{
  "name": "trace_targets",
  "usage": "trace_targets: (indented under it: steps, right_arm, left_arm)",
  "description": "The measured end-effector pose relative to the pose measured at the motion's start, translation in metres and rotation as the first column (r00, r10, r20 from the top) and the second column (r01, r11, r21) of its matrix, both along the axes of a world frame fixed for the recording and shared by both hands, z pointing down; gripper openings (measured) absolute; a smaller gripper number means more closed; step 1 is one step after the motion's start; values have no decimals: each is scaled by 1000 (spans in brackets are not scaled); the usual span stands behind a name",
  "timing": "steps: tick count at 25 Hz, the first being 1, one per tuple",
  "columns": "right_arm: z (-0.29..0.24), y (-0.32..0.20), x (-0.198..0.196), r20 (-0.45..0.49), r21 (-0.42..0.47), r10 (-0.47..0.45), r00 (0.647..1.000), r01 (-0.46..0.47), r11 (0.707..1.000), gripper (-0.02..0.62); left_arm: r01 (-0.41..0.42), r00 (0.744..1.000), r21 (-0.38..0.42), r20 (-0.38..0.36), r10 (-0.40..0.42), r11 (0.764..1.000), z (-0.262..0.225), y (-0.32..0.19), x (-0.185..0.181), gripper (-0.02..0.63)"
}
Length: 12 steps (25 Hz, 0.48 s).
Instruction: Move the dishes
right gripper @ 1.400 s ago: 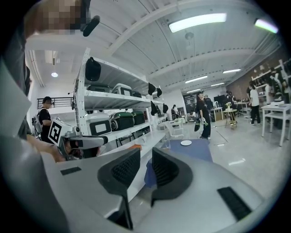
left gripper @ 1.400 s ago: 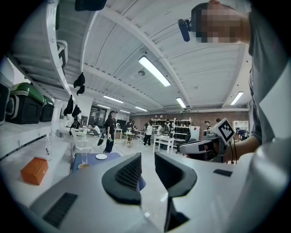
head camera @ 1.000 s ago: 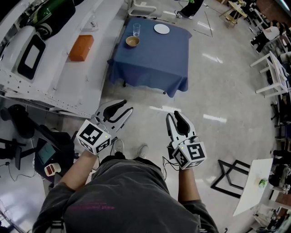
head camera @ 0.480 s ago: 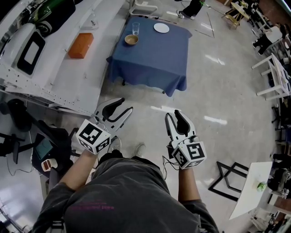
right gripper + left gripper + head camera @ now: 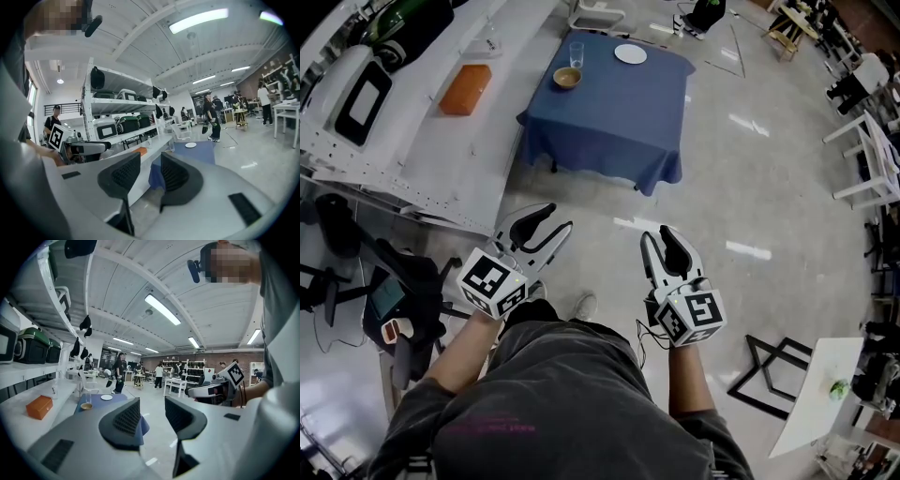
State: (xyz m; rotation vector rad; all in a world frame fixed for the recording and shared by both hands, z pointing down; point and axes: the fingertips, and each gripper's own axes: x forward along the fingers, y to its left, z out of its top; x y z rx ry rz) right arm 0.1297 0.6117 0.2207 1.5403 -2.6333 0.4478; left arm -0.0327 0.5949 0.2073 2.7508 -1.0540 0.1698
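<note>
**A:** Where are the dishes from where you stand?

**B:** All 3 sit on the blue table (image 5: 609, 122), well ahead of both sets of fingertips and touching neither. The bowl (image 5: 566, 78) is on the side of the tabletop that faces the left gripper (image 5: 561, 217). The glass (image 5: 576, 52) stands just beyond the bowl. The plate (image 5: 629, 54) lies further over, toward the right gripper (image 5: 656, 234) and near the far edge.

**A:** And the fingers themselves?

**B:** Both pairs stand apart. The left gripper (image 5: 151, 404) has just been opening, and its 2 jaws gape wide with mostly floor (image 5: 154, 427) in the gap. The right gripper (image 5: 150, 161) has just been opening as well. Its gap is narrower, and nothing is between those jaws either.

**A:** Do the dishes line up with either gap?

**B:** Not with the left one. Seen along that gripper, the bowl (image 5: 86, 406) and glass (image 5: 88, 397) lie far off, to the outside of its left finger. The plate (image 5: 106, 397) shows far off above that same finger, also left of the gap. Along the right gripper the blue cloth (image 5: 157, 176) shows through the gap. There the plate (image 5: 190, 145) lies far beyond the right finger, to the right of the gap.

**A:** Anything else about?

**B:** An orange box (image 5: 460, 89) on the white shelf (image 5: 422, 159), ahead and to the left of the left fingers, apart from the table.
</note>
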Motion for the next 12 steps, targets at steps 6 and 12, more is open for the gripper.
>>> trace_targets:
  steps: [6,12]
  right_arm:
    - [4,-1,13,6,4,-6,1000,6,1000,119]
    - [5,-11,20,16,6,-12,1000,12,1000,119]
  left_arm:
    - [8,1000,10,9,-8,1000,-3,-2,10,163]
    - [10,1000,21,14,-10,1000,-6,-10,16,158]
